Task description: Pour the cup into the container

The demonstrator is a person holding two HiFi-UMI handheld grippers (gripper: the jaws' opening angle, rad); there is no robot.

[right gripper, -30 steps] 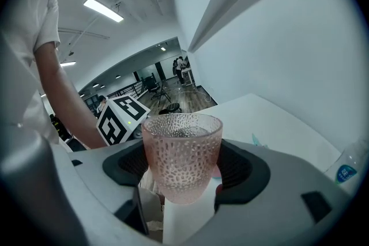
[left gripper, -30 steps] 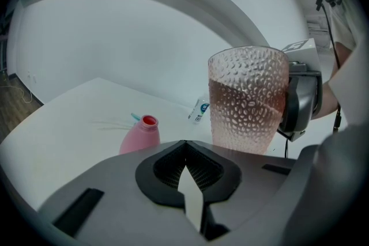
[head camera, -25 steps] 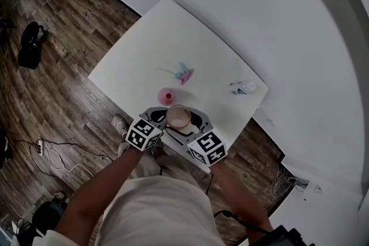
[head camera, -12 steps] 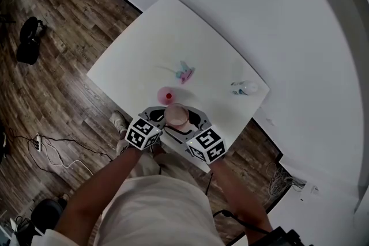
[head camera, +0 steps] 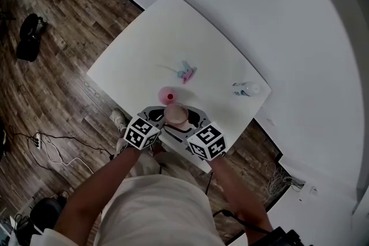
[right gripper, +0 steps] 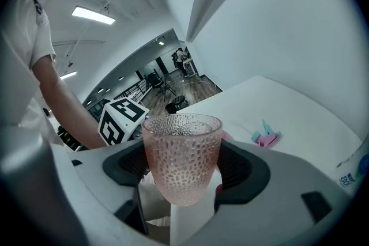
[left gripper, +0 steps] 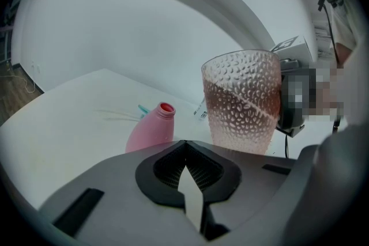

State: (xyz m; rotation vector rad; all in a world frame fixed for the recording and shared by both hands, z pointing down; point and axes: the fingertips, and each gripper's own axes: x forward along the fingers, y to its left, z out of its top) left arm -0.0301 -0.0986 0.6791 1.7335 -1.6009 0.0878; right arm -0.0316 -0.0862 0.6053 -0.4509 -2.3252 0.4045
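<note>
A dimpled clear cup (right gripper: 181, 152) with pinkish liquid sits between the jaws of my right gripper (right gripper: 182, 173), which is shut on it. In the head view the cup (head camera: 177, 114) hangs over the table's near edge, just in front of a pink bottle (head camera: 167, 94). The left gripper view shows that bottle (left gripper: 151, 128) standing upright with an open red neck, left of the cup (left gripper: 242, 102), whose liquid surface slants. My left gripper (left gripper: 185, 147) is shut and empty, close beside the cup on its left (head camera: 155, 115).
A small teal and pink object (head camera: 185, 72) lies mid-table behind the bottle. A clear plastic bottle with a label (head camera: 245, 89) lies near the table's right edge. The white table (head camera: 173, 31) stands by a white wall, with wood floor and cables to the left.
The cup in my right gripper has edged slightly toward the pink bottle. The left gripper has stayed where it was.
</note>
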